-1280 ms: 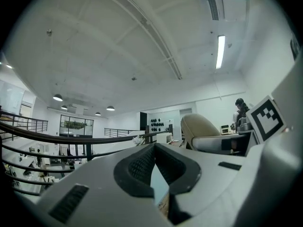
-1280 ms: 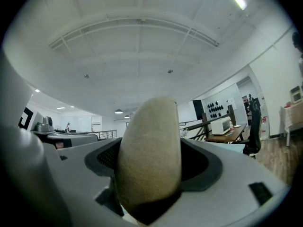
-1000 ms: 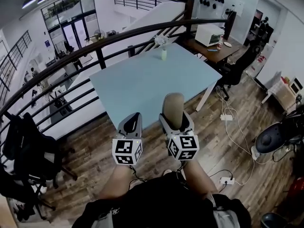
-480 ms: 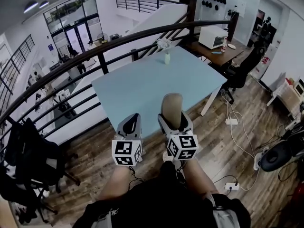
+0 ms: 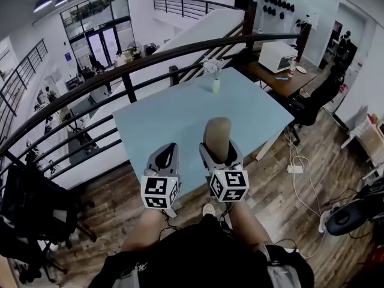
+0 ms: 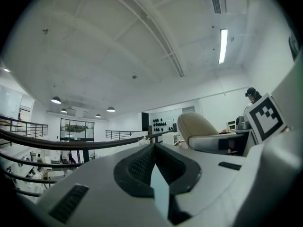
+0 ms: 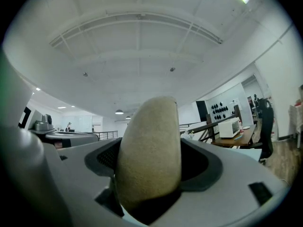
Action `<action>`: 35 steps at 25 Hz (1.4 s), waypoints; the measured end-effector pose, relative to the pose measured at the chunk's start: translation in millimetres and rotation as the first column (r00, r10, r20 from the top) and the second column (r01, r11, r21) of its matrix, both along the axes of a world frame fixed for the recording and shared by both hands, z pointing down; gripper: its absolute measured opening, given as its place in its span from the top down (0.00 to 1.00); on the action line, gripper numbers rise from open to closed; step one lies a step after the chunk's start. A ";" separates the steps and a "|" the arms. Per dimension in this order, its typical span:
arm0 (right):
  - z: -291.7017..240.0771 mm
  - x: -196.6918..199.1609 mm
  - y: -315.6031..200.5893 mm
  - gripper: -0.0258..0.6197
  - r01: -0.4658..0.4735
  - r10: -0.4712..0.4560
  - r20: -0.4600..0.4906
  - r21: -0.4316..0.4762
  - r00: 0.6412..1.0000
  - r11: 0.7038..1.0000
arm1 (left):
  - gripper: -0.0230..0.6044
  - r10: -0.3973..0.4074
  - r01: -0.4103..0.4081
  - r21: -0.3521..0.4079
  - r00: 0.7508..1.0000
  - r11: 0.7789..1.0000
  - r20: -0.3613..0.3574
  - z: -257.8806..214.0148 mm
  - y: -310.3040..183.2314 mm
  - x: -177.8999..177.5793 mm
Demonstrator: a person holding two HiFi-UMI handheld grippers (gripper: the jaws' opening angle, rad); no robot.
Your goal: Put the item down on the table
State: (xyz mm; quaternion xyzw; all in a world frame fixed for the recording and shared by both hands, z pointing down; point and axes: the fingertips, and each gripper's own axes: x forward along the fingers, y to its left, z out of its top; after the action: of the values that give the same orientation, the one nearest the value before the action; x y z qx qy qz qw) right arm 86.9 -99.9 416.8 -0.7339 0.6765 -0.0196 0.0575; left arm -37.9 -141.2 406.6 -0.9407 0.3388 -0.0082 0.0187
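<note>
A beige, rounded oblong item (image 5: 218, 138) stands up between the jaws of my right gripper (image 5: 219, 150), which is shut on it. In the right gripper view the beige item (image 7: 149, 148) fills the gap between the jaws and points up toward the ceiling. My left gripper (image 5: 165, 159) is held beside it to the left, jaws pressed together with nothing in them. The left gripper view also catches the beige item (image 6: 196, 126) off to the right. Both grippers hover above the near edge of a light blue table (image 5: 180, 116).
A small vase with white flowers (image 5: 215, 77) stands at the table's far edge. A dark railing (image 5: 126, 65) curves behind the table. A wooden desk with a microwave (image 5: 277, 56) is at the back right. Cables and a power strip (image 5: 295, 168) lie on the wood floor.
The view has shifted slightly, so the table sits a bit farther right and lower. Both grippers keep the same pose and the right one still holds the item.
</note>
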 end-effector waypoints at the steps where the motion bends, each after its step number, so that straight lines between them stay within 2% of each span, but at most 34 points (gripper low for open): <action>1: -2.1 6.6 -11.8 0.38 0.005 -0.005 0.002 0.000 1.000 1.000 | 0.94 -0.005 0.005 0.002 1.000 1.000 0.001 -2.6 -11.1 6.2; 9: -6.5 59.3 -90.3 0.38 0.043 -0.043 -0.027 -0.011 0.999 0.999 | 0.94 -0.052 0.052 -0.019 0.999 0.998 0.016 -7.1 -86.3 59.2; 19: 18.0 118.0 -183.0 0.38 0.159 -0.159 0.002 -0.074 0.987 0.984 | 0.94 -0.160 0.161 -0.071 0.987 0.984 0.020 10.1 -168.1 111.3; 22: 27.2 127.6 -202.5 0.38 0.197 -0.198 0.008 -0.095 0.980 0.976 | 0.94 -0.207 0.208 -0.090 0.978 0.974 0.014 16.7 -180.9 112.9; 26: 47.4 127.7 -230.4 0.38 0.233 -0.230 0.041 -0.141 0.972 0.962 | 0.94 -0.245 0.248 -0.109 0.969 0.963 0.045 29.7 -194.9 105.1; 35: 103.6 85.6 -275.2 0.38 0.340 -0.326 0.095 -0.268 0.941 0.902 | 0.94 -0.342 0.348 -0.136 0.938 0.928 0.065 38.7 -218.1 64.7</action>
State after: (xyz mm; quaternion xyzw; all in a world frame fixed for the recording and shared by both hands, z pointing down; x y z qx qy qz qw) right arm 172.5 -375.0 520.3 -0.6076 0.7806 -0.1425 -0.0350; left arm 26.8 -359.3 445.4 -0.8650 0.4967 -0.0548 -0.0450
